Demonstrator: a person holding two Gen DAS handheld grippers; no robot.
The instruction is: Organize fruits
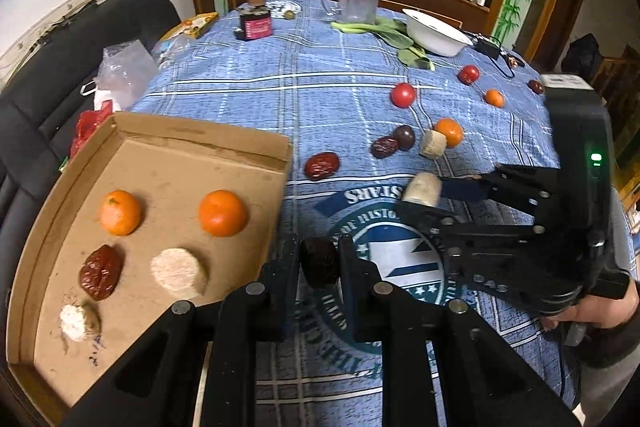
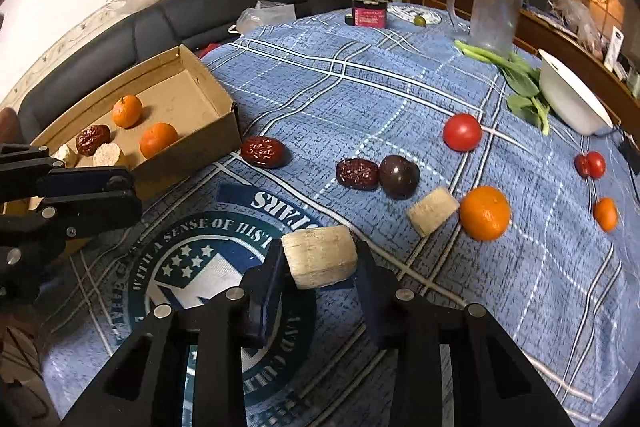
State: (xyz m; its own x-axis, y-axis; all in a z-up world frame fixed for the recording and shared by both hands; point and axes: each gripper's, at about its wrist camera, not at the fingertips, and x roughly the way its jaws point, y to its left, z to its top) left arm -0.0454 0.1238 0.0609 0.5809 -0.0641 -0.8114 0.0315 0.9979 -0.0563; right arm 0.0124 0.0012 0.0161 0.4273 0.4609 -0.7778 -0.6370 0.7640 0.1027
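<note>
My left gripper [image 1: 319, 261] is shut on a dark red date [image 1: 319, 263], held just right of the cardboard tray [image 1: 224, 143]. The tray holds two oranges [image 1: 222, 212], a date [image 1: 101, 271] and two pale cut chunks [image 1: 179, 272]. My right gripper [image 2: 319, 259] is shut on a pale cylindrical chunk [image 2: 319, 255] above the cloth's round emblem; it also shows in the left wrist view [image 1: 422, 189]. Loose on the blue cloth lie two dates [image 2: 263, 151], a dark plum [image 2: 399, 175], another pale chunk [image 2: 432, 209], oranges [image 2: 484, 213] and tomatoes [image 2: 461, 131].
A white bowl [image 2: 570, 99] and green leaves [image 2: 520, 79] lie at the far right. A glass pitcher [image 2: 490, 13] and a dark jar [image 2: 369, 11] stand at the far edge. A black sofa [image 2: 240, 7] with plastic bags [image 1: 126, 71] is beyond the left edge.
</note>
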